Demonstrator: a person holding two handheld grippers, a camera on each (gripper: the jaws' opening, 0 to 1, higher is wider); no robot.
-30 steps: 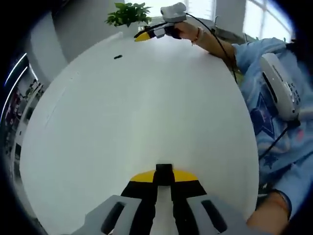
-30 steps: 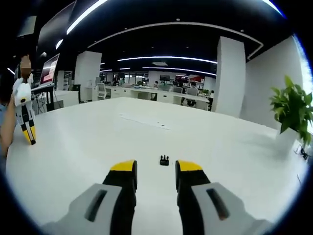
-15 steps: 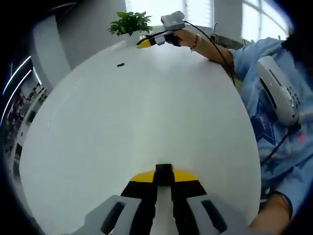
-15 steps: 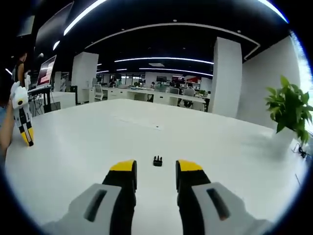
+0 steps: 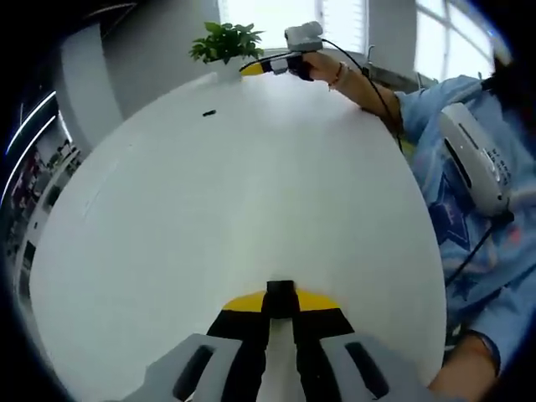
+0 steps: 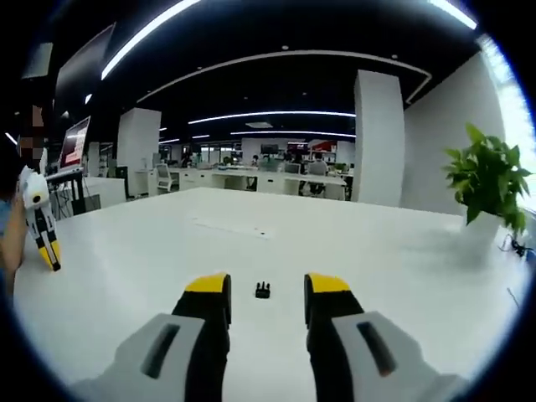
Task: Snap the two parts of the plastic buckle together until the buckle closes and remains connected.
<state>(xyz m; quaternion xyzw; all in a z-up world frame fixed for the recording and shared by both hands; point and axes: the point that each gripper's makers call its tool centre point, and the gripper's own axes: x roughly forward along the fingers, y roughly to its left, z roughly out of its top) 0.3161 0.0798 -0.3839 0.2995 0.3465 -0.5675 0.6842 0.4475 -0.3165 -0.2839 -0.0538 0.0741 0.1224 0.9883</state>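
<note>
While the left gripper [image 5: 280,311] sits low over the near edge of the white table [image 5: 234,201], its yellow-tipped jaws are drawn close around a small black piece [image 5: 280,298] that stands up between the tips; I take this for one half of the buckle, though too little of it shows to be sure. In that same left gripper view the other buckle part [image 5: 208,112] is a tiny dark speck well apart on the far side of the table, and beyond it a person's hand [image 5: 322,65] carries the right gripper [image 5: 248,68] near a potted plant [image 5: 224,42]. In the right gripper view, that gripper [image 6: 265,289] has its jaws spread wide with nothing in them, and the black buckle part [image 6: 263,290] lies on the table just ahead, lined up with the gap between the tips. The left gripper [image 6: 48,253] shows small at the left edge. The step in hand looks like the pickup of this second piece. To do it well, I would bring the jaws down level so the piece sits squarely between the pads, grip it by its flat sides, and leave the mating end exposed and pointing toward the other half.
</note>
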